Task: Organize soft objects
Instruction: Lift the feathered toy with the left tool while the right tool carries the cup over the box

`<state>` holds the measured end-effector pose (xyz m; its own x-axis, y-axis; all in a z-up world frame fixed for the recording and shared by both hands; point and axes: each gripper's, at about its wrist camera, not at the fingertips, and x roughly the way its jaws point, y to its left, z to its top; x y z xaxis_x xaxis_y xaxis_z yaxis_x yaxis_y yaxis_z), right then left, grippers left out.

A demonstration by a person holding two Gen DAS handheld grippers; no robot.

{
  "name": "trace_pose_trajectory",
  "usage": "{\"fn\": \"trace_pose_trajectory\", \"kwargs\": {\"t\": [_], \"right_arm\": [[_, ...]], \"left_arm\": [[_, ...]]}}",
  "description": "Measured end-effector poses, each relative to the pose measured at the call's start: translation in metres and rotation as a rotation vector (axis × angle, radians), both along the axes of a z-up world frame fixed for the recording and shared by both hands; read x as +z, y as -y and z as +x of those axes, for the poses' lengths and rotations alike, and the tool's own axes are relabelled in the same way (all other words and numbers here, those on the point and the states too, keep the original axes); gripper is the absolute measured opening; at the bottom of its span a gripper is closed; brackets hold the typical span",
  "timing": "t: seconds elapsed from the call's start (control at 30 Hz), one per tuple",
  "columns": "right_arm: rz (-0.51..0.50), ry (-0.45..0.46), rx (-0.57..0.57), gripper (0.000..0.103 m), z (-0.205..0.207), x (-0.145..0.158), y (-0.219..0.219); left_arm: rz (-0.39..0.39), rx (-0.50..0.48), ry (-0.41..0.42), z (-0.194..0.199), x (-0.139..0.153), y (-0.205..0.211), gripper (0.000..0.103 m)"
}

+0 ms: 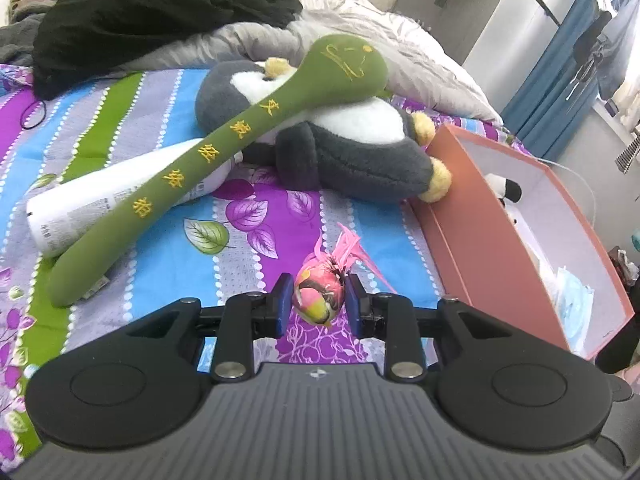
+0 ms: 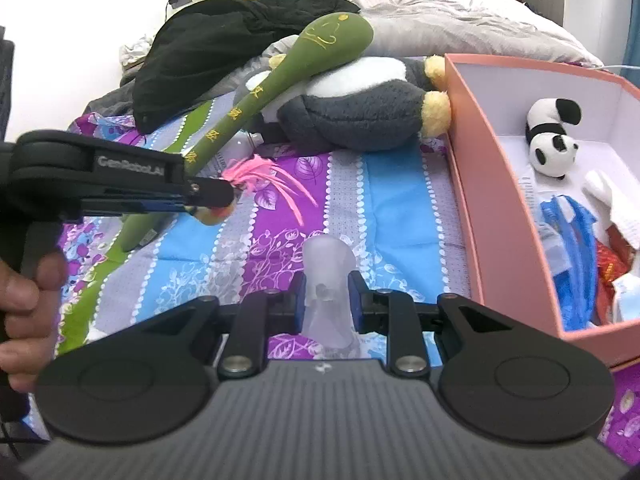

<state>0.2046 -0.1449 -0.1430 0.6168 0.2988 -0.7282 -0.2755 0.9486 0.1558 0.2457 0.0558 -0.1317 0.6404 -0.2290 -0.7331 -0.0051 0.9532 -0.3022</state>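
My left gripper [image 1: 316, 298] is shut on a small pink and yellow feathered ball toy [image 1: 318, 296], held just above the striped bedspread; the toy [image 2: 256, 176] and the left gripper [image 2: 224, 200] also show in the right wrist view. My right gripper [image 2: 326, 300] is shut on a frosted translucent soft object [image 2: 326, 280]. A long green plush [image 1: 216, 144] leans over a grey and white penguin plush [image 1: 352, 140]. A pink box [image 2: 472, 152] at the right holds a panda plush [image 2: 552, 140] and blue and white soft items.
A white bottle [image 1: 116, 204] lies under the green plush. Black clothing [image 1: 152, 12] and a grey quilt [image 1: 400, 36] are piled at the head of the bed. A black hair tie [image 1: 34, 116] lies at the left. The pink box [image 1: 520, 216] sits at the bed's right edge.
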Motion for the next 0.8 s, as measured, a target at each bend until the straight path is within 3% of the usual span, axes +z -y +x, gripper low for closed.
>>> {"fn": "trace_pose_trajectory", "kwargs": {"t": [0.8], "right_arm": [[0.016, -0.034, -0.041, 0.026, -0.036, 0.049, -0.011]], "left_arm": [[-0.052, 0.001, -0.022, -0.067, 0.042, -0.006, 0.032]]}}
